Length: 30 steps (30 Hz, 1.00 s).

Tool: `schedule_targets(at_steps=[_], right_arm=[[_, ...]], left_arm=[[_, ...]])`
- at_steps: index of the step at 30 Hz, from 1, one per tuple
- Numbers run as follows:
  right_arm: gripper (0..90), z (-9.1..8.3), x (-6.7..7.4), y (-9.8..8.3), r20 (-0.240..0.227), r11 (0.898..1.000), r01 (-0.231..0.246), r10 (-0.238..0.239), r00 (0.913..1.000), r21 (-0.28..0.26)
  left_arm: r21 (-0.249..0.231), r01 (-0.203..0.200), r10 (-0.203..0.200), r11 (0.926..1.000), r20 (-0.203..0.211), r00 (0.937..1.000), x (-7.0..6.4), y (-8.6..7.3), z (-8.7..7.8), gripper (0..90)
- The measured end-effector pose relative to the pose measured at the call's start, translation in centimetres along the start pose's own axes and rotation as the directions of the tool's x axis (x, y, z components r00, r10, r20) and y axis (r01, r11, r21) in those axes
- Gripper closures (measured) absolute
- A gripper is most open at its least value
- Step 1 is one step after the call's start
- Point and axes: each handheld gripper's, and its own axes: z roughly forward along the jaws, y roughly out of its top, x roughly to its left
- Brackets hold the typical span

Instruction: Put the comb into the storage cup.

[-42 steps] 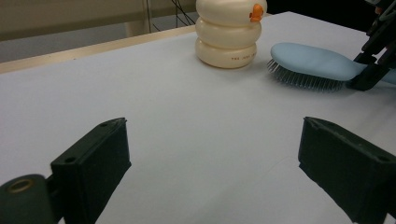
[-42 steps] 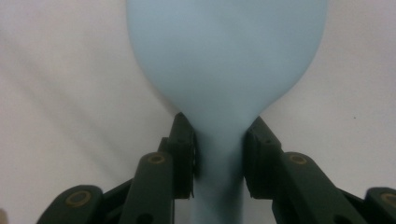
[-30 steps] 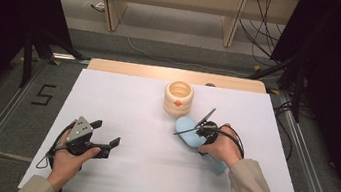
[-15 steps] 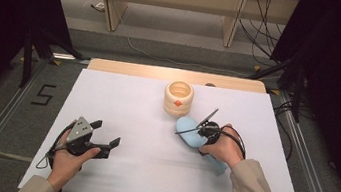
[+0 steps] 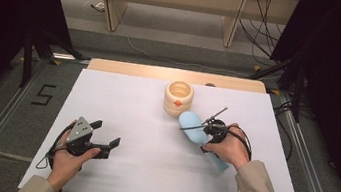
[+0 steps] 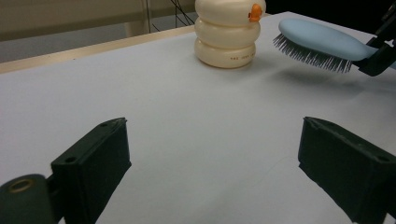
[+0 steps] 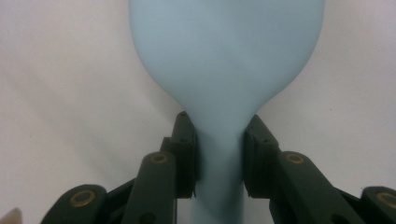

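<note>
Nearest to us, the left gripper (image 5: 104,139) sits low over the white table (image 5: 147,173) on the near left, the person's left hand (image 5: 66,157) wrapped around it, grey three-cornered plate (image 5: 80,130) on top. Its jaws stand wide apart with bare tabletop between them; look along them in the left gripper view (image 6: 212,163) and there is clear white surface from one black jaw to the other.

Over on the right and a touch farther out, the right hand (image 5: 229,147) carries the right gripper (image 5: 204,128), and this one is busy: its jaws are clamped on the neck of a light blue hairbrush (image 5: 194,128), just where the handle narrows below the head. The right gripper view (image 7: 219,156) has it plainly, a black pad pressed to each side of the blue stem, smooth back of the head facing the camera. From the left gripper view the hairbrush (image 6: 322,42) is off the table, bristles pointing down, a soft shadow beneath. The handle runs back toward the near right under the hand, and the head points far and left.

Just beyond the head stands a cream ringed cup (image 5: 178,97), three stacked bulges, open at the top, a small orange mark (image 6: 255,11) at its rim. The brush head is just beside it; touching or not, I can't say.

Farthest off, the table's wooden edge (image 5: 176,74).
</note>
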Motion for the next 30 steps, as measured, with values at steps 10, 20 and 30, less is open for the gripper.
schedule_targets(at_steps=[10,20,30], right_arm=[[70.4,-1.0,0.1,-0.6,-0.020,0.990,-0.042,0.040,0.9990,-0.133],[70.4,-1.4,0.8,-0.9,-0.023,0.972,-0.048,0.044,0.9988,-0.231],[70.4,-1.7,1.2,-1.1,-0.022,0.938,-0.062,0.058,0.9981,-0.340]], left_arm=[[-0.001,0.000,0.000,1.0000,0.000,1.0000,0.0,0.0,0.0,8.5],[-0.002,-0.002,0.002,1.0000,0.001,1.0000,-0.1,0.0,-0.1,8.5],[0.000,-0.005,0.005,1.0000,0.004,1.0000,-0.1,0.0,0.0,8.5]])
